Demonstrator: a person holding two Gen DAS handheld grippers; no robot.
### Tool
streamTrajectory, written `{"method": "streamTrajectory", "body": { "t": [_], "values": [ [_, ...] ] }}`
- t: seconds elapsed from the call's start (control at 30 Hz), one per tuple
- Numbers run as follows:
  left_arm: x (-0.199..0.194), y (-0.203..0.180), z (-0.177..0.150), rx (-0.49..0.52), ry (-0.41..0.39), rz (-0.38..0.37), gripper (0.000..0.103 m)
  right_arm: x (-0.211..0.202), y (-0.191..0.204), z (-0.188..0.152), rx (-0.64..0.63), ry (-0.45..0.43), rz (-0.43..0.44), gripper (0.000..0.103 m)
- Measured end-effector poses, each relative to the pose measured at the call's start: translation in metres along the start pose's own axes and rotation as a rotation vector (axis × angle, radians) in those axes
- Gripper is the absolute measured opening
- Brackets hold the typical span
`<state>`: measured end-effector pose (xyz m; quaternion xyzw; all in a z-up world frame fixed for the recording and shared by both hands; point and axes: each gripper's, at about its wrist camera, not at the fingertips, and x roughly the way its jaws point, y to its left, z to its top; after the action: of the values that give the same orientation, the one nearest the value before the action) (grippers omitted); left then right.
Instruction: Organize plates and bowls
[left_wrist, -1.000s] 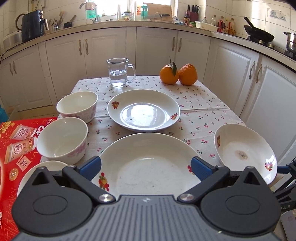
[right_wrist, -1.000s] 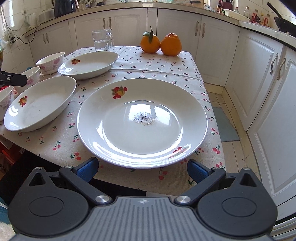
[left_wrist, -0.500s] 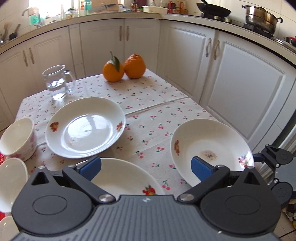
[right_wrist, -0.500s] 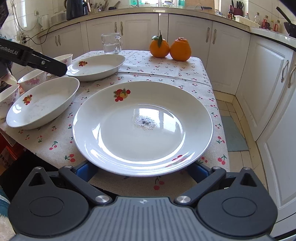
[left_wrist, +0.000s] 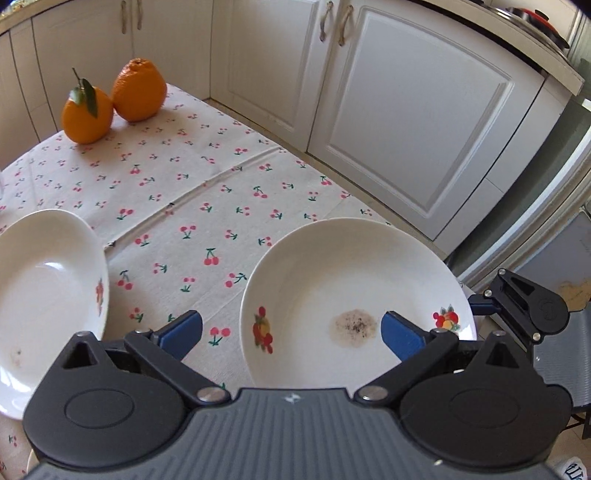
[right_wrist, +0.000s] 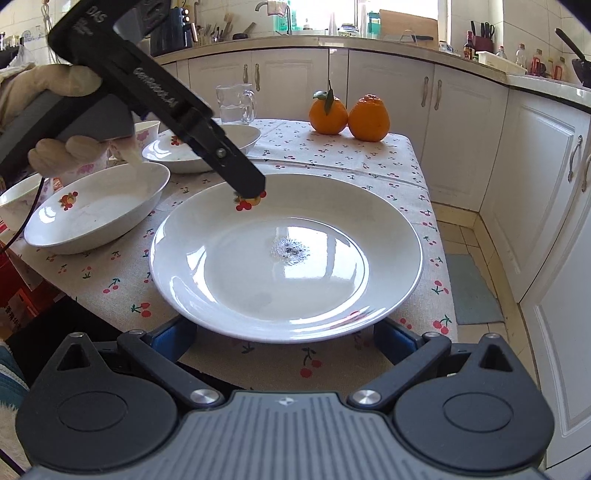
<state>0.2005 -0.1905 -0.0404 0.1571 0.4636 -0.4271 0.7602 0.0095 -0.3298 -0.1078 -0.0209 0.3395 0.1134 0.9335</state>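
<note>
Left hand-held gripper (left_wrist: 291, 330): jaws spread wide, holding nothing; it hangs over the near rim of the stained plate, one blue pad over the cloth at 9 o'clock of the plate, the other over the plate's inside. In the right wrist view its black finger (right_wrist: 243, 181) ends over the far rim of that plate, at about 11 o'clock.

Right hand-held gripper (right_wrist: 284, 338): jaws wide apart, both blue pads tucked under the near rim of the stained plate, at 7 and 5 o'clock; whether they touch it cannot be told.

Stained plate (right_wrist: 229, 269): white, fruit decals on the rim, a dark speckled spot near its centre; sits on the worktop (right_wrist: 347, 158) at its near right corner.

Second deep plate (right_wrist: 99, 210): at 9 o'clock of the stained plate, just beside it, apart.

Third plate (right_wrist: 166, 155): farther back, at 11 o'clock.

Bowls (right_wrist: 146, 134): at the left edge, partly hidden by a gloved hand (right_wrist: 66, 151).

Oranges (right_wrist: 349, 114): two, touching, at the far right of the worktop.

Glass mug (right_wrist: 234, 103): holds water, at the far edge, left of the oranges.
</note>
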Motion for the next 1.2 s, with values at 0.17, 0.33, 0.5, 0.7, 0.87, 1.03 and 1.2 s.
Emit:
{"method": "streamTrajectory", "body": {
  "t": [0.17, 0.33, 0.5, 0.7, 0.87, 1.03, 1.2],
  "values": [
    [0.019, -0.004, 0.016, 0.067, 0.050, -0.015, 0.093, 0.000, -0.002, 0.001, -0.013, 0.014, 0.014, 0.103],
    [0.036, -0.002, 0.027, 0.083, 0.105, -0.045, 0.078, 0.001, -0.003, 0.003, -0.021, 0.023, 0.020, 0.103],
    [0.042, -0.003, 0.030, 0.103, 0.129, -0.054, 0.071, 0.000, -0.004, 0.004, -0.024, 0.023, 0.017, 0.103],
    [0.046, 0.000, 0.032, 0.100, 0.147, -0.062, 0.067, -0.001, -0.004, 0.005, -0.029, 0.025, 0.034, 0.100],
    [0.047, -0.002, 0.032, 0.115, 0.151, -0.062, 0.067, 0.000, -0.004, 0.007, -0.027, 0.034, 0.035, 0.100],
    [0.048, 0.003, 0.033, 0.108, 0.147, -0.072, 0.067, 0.000, -0.005, 0.010, -0.029, 0.040, 0.039, 0.100],
    [0.049, 0.010, 0.039, 0.098, 0.138, -0.072, 0.067, 0.002, -0.008, 0.014, -0.042, 0.043, 0.043, 0.100]
  ]
}}
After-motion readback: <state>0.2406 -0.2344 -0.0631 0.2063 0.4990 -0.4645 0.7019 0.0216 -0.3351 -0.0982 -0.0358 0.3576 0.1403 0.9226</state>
